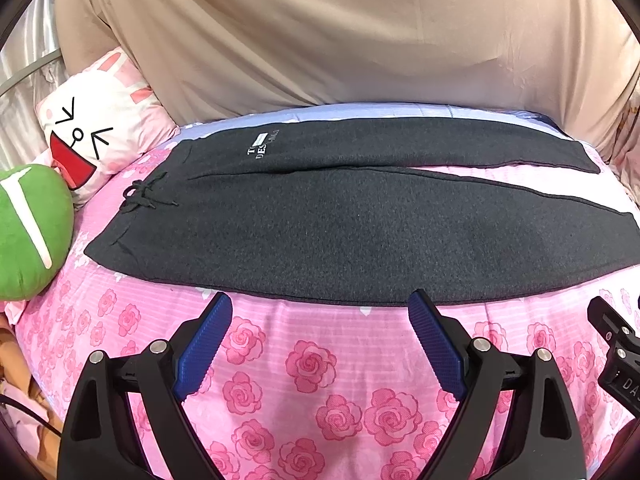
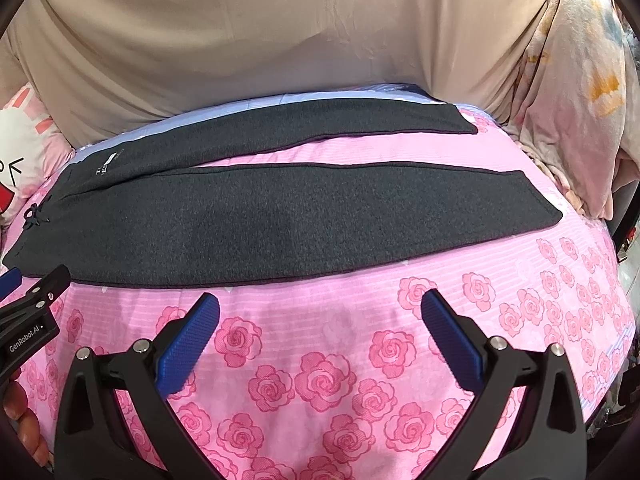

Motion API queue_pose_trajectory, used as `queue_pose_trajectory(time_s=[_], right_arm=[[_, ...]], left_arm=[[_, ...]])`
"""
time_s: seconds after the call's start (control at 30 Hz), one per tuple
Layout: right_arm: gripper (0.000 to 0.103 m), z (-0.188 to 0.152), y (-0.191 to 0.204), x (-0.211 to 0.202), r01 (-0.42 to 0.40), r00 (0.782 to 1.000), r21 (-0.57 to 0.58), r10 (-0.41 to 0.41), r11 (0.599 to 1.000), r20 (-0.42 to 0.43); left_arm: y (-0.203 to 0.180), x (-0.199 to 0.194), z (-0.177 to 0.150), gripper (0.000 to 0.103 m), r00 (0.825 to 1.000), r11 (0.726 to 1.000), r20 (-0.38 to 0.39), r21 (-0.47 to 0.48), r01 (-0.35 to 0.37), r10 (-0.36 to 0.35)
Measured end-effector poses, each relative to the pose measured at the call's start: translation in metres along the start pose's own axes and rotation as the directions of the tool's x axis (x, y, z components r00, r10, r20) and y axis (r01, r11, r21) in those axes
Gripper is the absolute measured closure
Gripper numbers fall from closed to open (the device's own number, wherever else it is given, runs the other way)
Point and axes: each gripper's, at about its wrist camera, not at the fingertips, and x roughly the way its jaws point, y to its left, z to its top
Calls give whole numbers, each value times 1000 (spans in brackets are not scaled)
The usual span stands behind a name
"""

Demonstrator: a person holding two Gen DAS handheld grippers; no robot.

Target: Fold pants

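Dark grey pants (image 1: 320,224) lie flat and unfolded on a pink rose-print bed cover (image 1: 320,380). The waistband with its drawstring bow (image 1: 142,196) is at the left and the two legs spread to the right. They also show in the right wrist view (image 2: 256,232), with the leg ends at the right. My left gripper (image 1: 322,308) is open and empty, just in front of the near leg's edge. My right gripper (image 2: 320,308) is open and empty, also just short of the near leg. The right gripper's body (image 1: 616,352) shows at the left wrist view's right edge.
A white cartoon-face pillow (image 1: 100,136) and a green plush (image 1: 28,232) sit left of the waistband. A beige sheet (image 1: 340,32) hangs behind the bed. A floral cloth (image 2: 580,88) hangs at the right. The left gripper's body (image 2: 28,320) is at the right wrist view's left edge.
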Motion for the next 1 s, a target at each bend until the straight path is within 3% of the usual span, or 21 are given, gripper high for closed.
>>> queue_pose_trajectory(time_s=[1.0], right_arm=[[5, -4, 1, 2, -24, 1000, 4, 24, 1000, -4]], left_arm=[[2, -1, 1, 16, 1000, 1000, -2, -7, -11, 11]])
